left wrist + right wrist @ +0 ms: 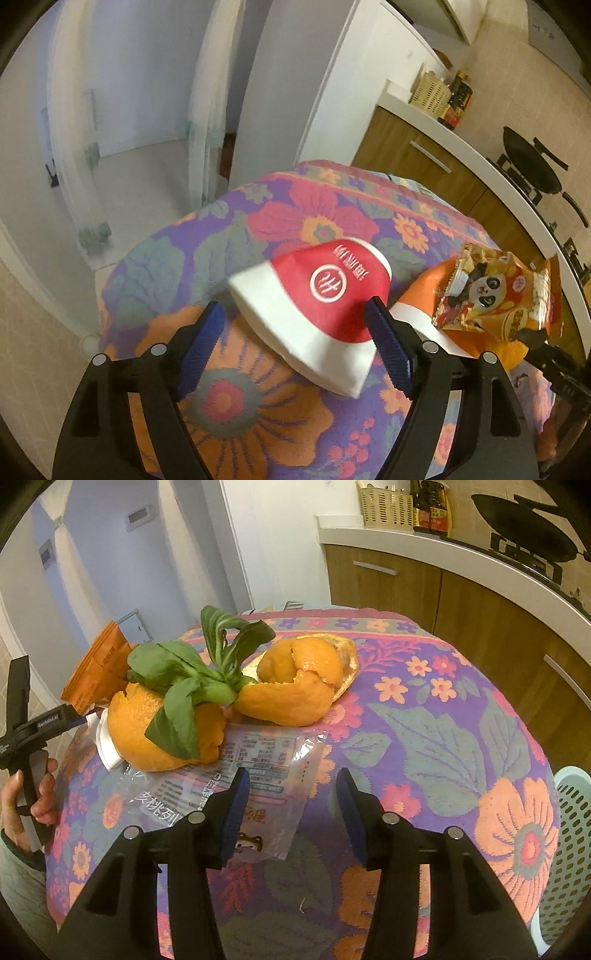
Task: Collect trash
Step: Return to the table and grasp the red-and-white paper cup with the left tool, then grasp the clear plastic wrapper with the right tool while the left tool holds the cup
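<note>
In the left wrist view my left gripper (295, 328) is open around a flattened red and white paper cup (317, 299) that lies on the flowered tablecloth (258, 413); whether the fingers touch it I cannot tell. An orange snack packet with a panda (495, 291) lies to its right over orange peel (424, 288). In the right wrist view my right gripper (291, 808) is open and empty above a clear plastic wrapper (255, 779). Beyond it lie two orange peels (295, 686), green leaves (199, 675) and an orange packet (99, 668).
A pale green perforated basket (572, 849) stands at the table's right edge. Wooden cabinets (480, 602) and a white counter with a stove, a pan (528, 520) and bottles run behind the table. A white wall and doorway (147, 110) are on the left.
</note>
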`<state>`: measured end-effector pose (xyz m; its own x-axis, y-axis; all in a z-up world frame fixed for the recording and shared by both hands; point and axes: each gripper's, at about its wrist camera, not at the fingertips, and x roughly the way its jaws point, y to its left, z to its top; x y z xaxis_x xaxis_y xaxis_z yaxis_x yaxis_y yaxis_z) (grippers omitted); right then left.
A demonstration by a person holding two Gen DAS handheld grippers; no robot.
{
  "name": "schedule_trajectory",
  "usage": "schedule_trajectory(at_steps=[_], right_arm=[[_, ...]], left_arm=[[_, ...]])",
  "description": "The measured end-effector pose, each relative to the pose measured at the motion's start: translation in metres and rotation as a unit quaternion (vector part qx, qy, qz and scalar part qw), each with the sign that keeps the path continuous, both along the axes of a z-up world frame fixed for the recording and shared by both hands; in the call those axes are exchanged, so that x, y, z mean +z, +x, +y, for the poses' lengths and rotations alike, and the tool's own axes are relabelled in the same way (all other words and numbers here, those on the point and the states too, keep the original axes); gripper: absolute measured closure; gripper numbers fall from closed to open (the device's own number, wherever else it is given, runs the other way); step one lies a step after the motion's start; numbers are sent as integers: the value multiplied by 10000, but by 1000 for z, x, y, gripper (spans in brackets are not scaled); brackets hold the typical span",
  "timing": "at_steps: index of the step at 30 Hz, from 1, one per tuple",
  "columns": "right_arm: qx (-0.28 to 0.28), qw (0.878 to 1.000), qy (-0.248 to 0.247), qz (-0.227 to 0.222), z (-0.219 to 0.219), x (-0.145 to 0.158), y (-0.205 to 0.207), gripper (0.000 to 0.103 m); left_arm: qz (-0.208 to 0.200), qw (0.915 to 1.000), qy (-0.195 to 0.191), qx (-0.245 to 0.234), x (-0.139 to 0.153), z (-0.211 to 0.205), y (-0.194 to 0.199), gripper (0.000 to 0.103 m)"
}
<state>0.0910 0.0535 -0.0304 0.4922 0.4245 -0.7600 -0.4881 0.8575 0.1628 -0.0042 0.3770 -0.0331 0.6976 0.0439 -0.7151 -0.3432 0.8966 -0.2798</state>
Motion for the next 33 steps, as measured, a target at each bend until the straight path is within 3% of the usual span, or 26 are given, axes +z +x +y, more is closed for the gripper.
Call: schedule_trajectory(at_steps=[3,6,8,12,16,24,33], right_arm=[[-14,10000,15,68,0,-1,2,57],[-24,9999,45,102,-1,-2,3,57],[-31,9999,51,95,0,-2,3,57],[-27,9999,60,99,0,-2,4,57],[-34,9999,92,82,-1,-3,5,48],[16,9999,11,111,2,-3,1,44],[-35,9996,-228,182,5,-10,4,35]], left_arm=[[121,9998,71,-105,-2,-8,5,29],[196,9992,221,-287,-3,-22,10,45],[166,9988,273,-384,-2,-29,11,64],[87,9991,168,-377,-2,-31,9,68],[-70,9992,80,-383,-1,-32,6,78],[-184,9986,348,-365,4,-41,4,83],[-604,9977,148,-274,11,-32,-8,83]])
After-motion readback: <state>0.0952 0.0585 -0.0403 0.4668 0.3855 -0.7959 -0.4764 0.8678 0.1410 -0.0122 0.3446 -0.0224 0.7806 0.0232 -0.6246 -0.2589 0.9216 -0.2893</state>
